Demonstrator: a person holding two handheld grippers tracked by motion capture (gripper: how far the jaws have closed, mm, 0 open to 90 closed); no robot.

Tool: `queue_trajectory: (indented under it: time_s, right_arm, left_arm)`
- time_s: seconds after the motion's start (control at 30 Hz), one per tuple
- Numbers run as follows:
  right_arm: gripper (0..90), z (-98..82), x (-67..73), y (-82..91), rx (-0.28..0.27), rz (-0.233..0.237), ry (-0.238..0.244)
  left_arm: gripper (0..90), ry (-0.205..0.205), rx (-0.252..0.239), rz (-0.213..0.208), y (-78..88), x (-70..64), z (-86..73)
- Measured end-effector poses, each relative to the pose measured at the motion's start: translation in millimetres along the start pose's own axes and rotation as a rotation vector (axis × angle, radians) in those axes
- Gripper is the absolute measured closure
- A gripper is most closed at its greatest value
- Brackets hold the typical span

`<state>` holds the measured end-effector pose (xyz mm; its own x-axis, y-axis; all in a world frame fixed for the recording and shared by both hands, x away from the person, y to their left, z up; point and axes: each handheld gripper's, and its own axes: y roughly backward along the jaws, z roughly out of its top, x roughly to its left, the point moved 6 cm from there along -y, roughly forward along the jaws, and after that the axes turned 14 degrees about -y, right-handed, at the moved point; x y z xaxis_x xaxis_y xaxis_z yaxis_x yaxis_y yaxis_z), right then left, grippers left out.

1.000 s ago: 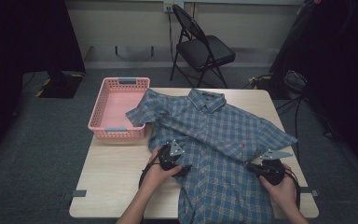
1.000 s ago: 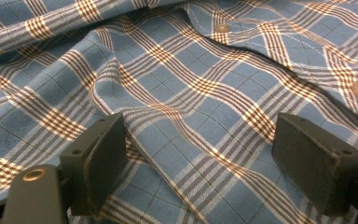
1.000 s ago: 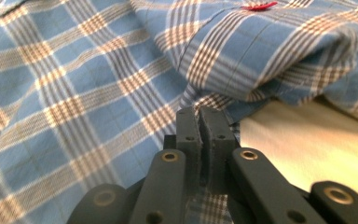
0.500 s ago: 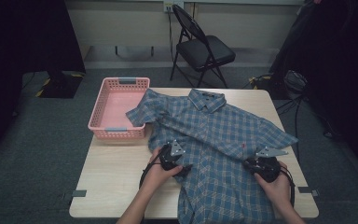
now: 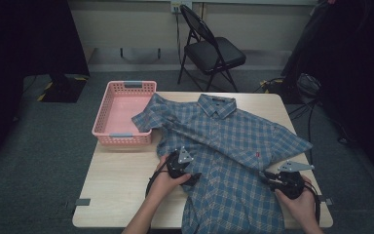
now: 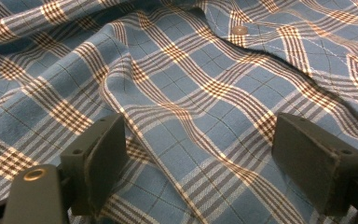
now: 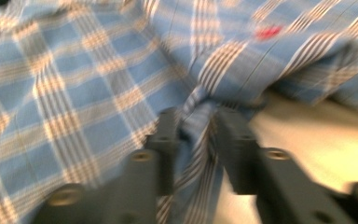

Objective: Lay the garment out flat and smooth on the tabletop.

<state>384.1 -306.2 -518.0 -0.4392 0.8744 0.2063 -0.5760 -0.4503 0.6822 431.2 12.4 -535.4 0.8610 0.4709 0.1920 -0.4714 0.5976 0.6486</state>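
Note:
A blue plaid short-sleeved shirt (image 5: 224, 141) lies spread face up on the wooden table (image 5: 121, 185), collar toward the far side. My left gripper (image 5: 193, 176) rests on its left front panel. In the left gripper view that gripper (image 6: 198, 158) is open wide, with flat plaid cloth (image 6: 191, 70) and a button under the jaws. My right gripper (image 5: 269, 176) sits at the shirt's right side edge, below the sleeve. Its jaws (image 7: 198, 140) have just been opening and stand apart, a loose fold of the shirt (image 7: 74, 84) between them. The picture there is blurred.
A pink plastic basket (image 5: 121, 114) stands at the table's far left, touching the shirt's left sleeve. A black folding chair (image 5: 214, 48) stands beyond the table. Bare tabletop (image 7: 298, 126) shows right of the shirt's edge. A small red logo (image 5: 257, 155) marks the chest.
My right hand has shifted slightly to the right along the shirt's side edge. The left hand and the shirt lie as before.

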Motion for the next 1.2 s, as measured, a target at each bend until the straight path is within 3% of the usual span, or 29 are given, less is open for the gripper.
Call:
queue_trajectory:
  time_s: [0.13, 0.27, 0.5, 0.7, 0.9, 1.0, 1.13, 1.2]
  right_arm:
    - [54.0, 15.1, -2.0, -7.5, -0.045, -0.051, -0.005]
    - [59.0, 31.5, -11.1, -24.4, -0.062, -0.110, -0.025]
    - [62.3, 56.5, -29.4, -39.0, -0.083, -0.111, -0.130]
    - [71.4, 73.0, -45.3, -59.2, -0.044, -0.162, -0.128]
    - [65.6, 90.2, -61.5, -75.4, -0.055, -0.216, -0.126]
    - [60.6, 88.2, -57.3, -72.4, -0.064, -0.197, -0.140]
    - [56.2, 72.8, -39.9, -51.0, -0.086, -0.177, -0.097]
    - [58.4, 59.1, -35.9, -42.0, -0.062, -0.173, -0.087]
  left_arm:
    - [17.4, 0.003, -0.002, -0.002, -0.5, 0.2, 0.1]
    - [17.4, 0.004, -0.003, -0.003, -0.4, 0.4, -0.3]
    - [17.4, 0.012, -0.008, -0.004, -0.8, 0.3, -1.1]
    - [17.3, 0.005, -0.008, -0.003, -3.3, 1.1, 0.7]
    - [17.3, 0.000, -0.010, -0.003, -7.1, 1.2, 4.3]
    - [17.5, -0.002, -0.011, -0.004, -7.0, 0.2, 4.4]
    - [17.5, -0.005, -0.010, -0.003, -6.3, -0.5, 4.0]
    - [17.6, -0.008, -0.005, 0.000, -6.0, -1.9, 4.5]
